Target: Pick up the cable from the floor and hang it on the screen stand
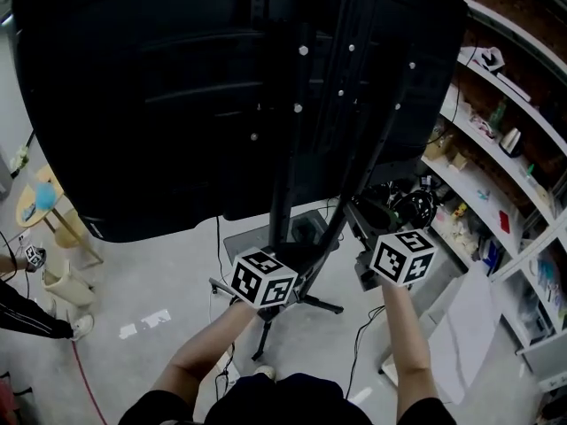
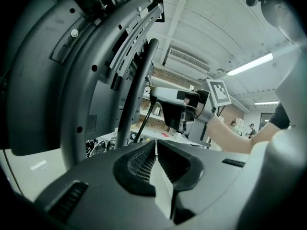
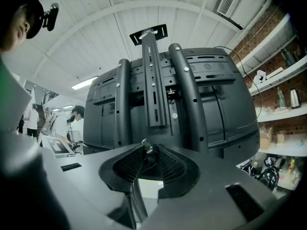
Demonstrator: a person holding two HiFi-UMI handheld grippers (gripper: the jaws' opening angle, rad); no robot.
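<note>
The screen stand (image 1: 285, 184) carries a big black screen (image 1: 133, 104), and I see it from behind. Both grippers are held close to the stand's lower poles. My right gripper (image 3: 146, 150) is shut on the plug end of a thin black cable (image 3: 135, 202), which trails down between the fingers. In the head view the cable (image 1: 358, 343) hangs from under the right marker cube (image 1: 403, 257) toward the floor. The stand's uprights (image 3: 153, 80) rise just beyond the right jaws. My left gripper (image 2: 154, 151) is shut with nothing between its pads, beside the curved stand bars (image 2: 139, 75).
Shelves (image 1: 496, 193) full of small items line the right side. Coiled cables (image 1: 406, 206) lie near the stand's base. A white panel (image 1: 465, 326) leans at lower right. At the left are a small round table (image 1: 40, 204), a person's leg (image 1: 35, 319) and a red cord (image 1: 84, 379).
</note>
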